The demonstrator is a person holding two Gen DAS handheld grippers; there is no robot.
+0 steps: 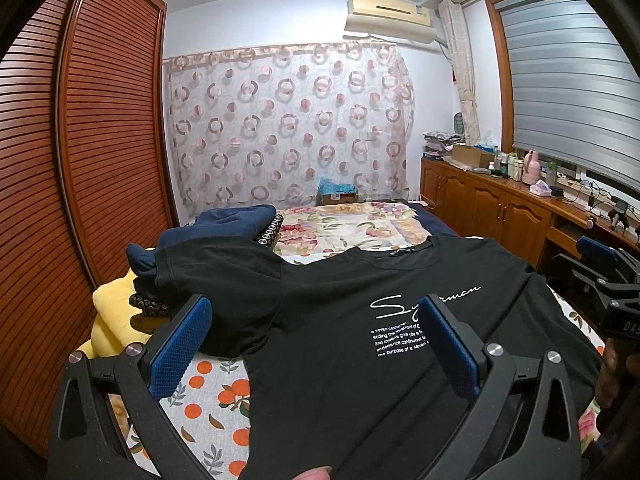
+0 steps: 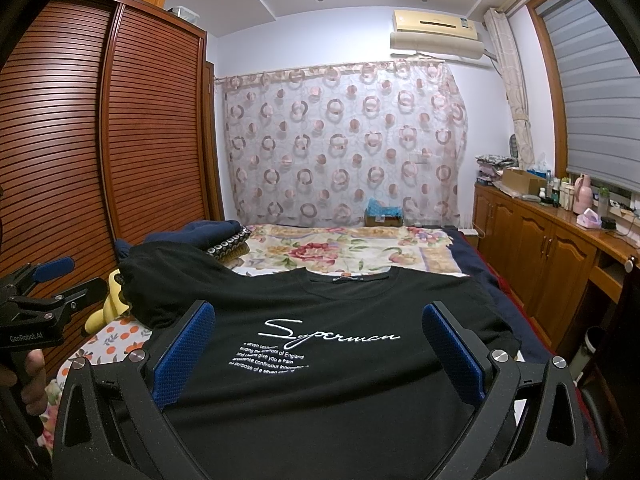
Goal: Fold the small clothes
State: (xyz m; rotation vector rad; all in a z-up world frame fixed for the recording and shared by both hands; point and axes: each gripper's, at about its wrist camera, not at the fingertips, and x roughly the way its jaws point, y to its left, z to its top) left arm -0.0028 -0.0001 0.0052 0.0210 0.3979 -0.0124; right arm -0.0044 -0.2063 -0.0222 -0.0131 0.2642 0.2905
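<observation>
Left wrist view: your left gripper (image 1: 316,344) and right gripper (image 2: 318,350) hover spread and empty above the shirt (image 1: 360,340), which lies flat and unfolded on the bed (image 1: 208,392); I judge you next pinch a sleeve.

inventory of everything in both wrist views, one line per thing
black T-shirt: 1, black with white print, flat on the bed, front up
navy clothes: a pile, dark blue, far left of bed
yellow soft item: 1, yellow, left bed edge
floral bedspread: 1, cream and pink, beyond the collar
orange-print sheet: 1, white and orange, under the shirt's left side
wardrobe: 1, brown, left wall
curtain: 1, pink circles, far wall
air conditioner: 1, cream, high on the wall
left gripper: open, over shirt
right gripper: open, over shirt
</observation>
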